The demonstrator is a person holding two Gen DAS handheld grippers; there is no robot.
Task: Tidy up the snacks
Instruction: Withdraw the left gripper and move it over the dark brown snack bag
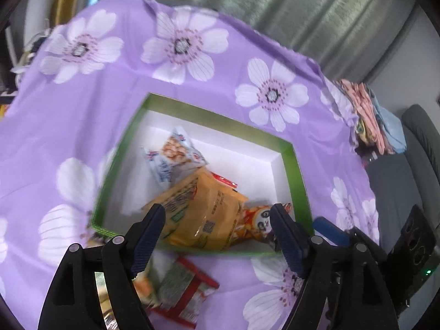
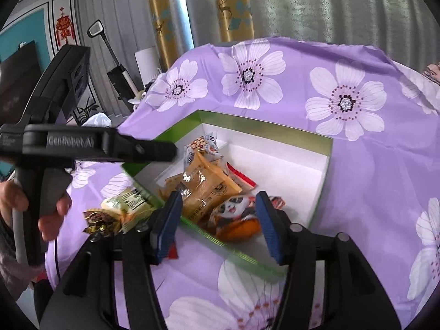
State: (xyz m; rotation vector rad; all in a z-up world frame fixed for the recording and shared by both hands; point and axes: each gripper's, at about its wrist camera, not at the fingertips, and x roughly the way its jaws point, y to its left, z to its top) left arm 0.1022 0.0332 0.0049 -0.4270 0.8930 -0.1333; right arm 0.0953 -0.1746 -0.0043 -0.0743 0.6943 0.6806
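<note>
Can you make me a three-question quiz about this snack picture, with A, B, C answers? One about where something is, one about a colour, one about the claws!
1. Where is the panda packet?
A. Inside the box
B. On the cloth
C. In a claw

2. What colour is the box rim?
A. Red
B. Green
C. Blue

3. How is the right claw?
A. Shut on a packet
B. Open, holding nothing
C. Shut with nothing in it

Answers:
1 A, it lies within the box walls, at the near corner.
2 B, the rim is green around a white inside.
3 B, its blue pads stand apart and press on nothing.
</note>
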